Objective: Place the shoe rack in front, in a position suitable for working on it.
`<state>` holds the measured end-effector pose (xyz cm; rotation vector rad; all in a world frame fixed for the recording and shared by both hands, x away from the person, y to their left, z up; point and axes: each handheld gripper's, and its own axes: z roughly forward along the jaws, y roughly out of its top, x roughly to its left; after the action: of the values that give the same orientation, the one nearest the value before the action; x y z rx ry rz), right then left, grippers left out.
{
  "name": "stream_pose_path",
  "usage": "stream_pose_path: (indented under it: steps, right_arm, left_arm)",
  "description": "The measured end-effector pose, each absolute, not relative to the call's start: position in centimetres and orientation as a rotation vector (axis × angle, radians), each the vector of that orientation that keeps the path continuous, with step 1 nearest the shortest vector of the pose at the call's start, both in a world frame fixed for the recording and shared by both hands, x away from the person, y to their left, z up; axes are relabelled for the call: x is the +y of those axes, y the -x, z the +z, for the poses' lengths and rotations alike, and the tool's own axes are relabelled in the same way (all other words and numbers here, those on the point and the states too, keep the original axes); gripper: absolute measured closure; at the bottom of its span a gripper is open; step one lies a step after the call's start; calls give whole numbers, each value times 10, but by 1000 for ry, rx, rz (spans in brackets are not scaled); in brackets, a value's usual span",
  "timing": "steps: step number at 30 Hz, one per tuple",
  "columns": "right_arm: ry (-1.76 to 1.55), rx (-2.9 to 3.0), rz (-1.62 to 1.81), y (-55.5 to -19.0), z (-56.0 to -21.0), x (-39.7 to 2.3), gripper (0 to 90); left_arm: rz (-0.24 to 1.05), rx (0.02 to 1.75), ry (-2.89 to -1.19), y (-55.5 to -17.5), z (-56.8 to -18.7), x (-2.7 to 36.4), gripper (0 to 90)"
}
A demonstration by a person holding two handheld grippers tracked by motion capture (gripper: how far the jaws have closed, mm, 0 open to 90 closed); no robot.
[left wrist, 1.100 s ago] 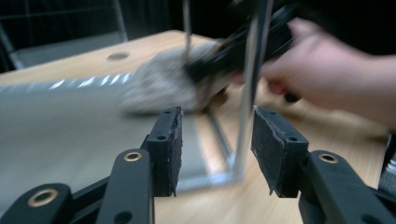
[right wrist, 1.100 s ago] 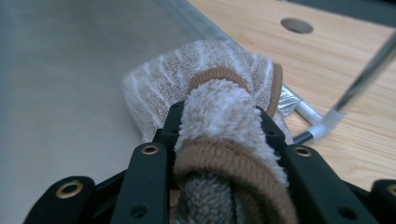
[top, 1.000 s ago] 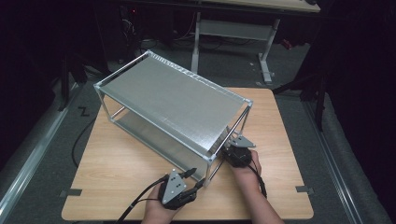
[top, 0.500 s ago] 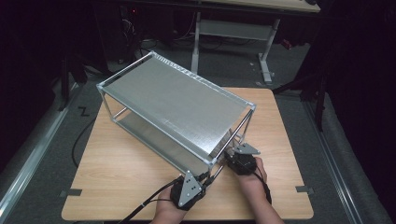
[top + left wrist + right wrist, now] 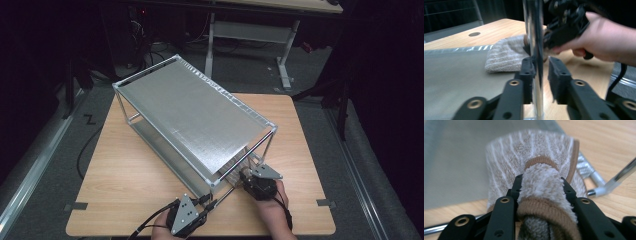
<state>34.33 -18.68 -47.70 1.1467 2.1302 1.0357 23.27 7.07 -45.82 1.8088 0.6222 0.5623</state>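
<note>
Metal two-tier rack (image 5: 192,117) set diagonally across the middle of the wooden table (image 5: 120,175) in the high view, running from upper left toward lower right. Left gripper (image 5: 207,202) at the bottom centre of that frame, at the rack's near corner; seen in the left gripper view with its jaws apart on either side of a shiny upright post (image 5: 535,50), the left pad touching or almost touching the post, the right pad clear of it. Right gripper (image 5: 248,175) at the lower right of the high view, just beside the rack's open end. Right jaws clamped on a bunched fold of a beige striped towel (image 5: 544,182) at the centre of the right gripper view, the rest of the towel lying on the rack's lower mesh shelf (image 5: 454,157) at upper left
</note>
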Motion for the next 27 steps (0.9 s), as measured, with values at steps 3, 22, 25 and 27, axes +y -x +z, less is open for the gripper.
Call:
stream_pose_path:
  steps: [3,22,25,27]
  right_arm:
    - [-1127,2108,1087,-329,-469,-186,657]
    - [-1001,2208,1159,-270,-482,-170,618]
    - [-1024,2207,1149,-268,-485,-171,539]
    - [-1029,2191,1159,-267,-484,-173,471]
  left_arm:
    - [562,612,-1815,-228,-459,82,641]
    - [582,780,-1737,-267,-473,145,549]
    - [583,795,-1718,-271,-472,148,549]
    - [582,796,-1717,-272,-472,148,549]
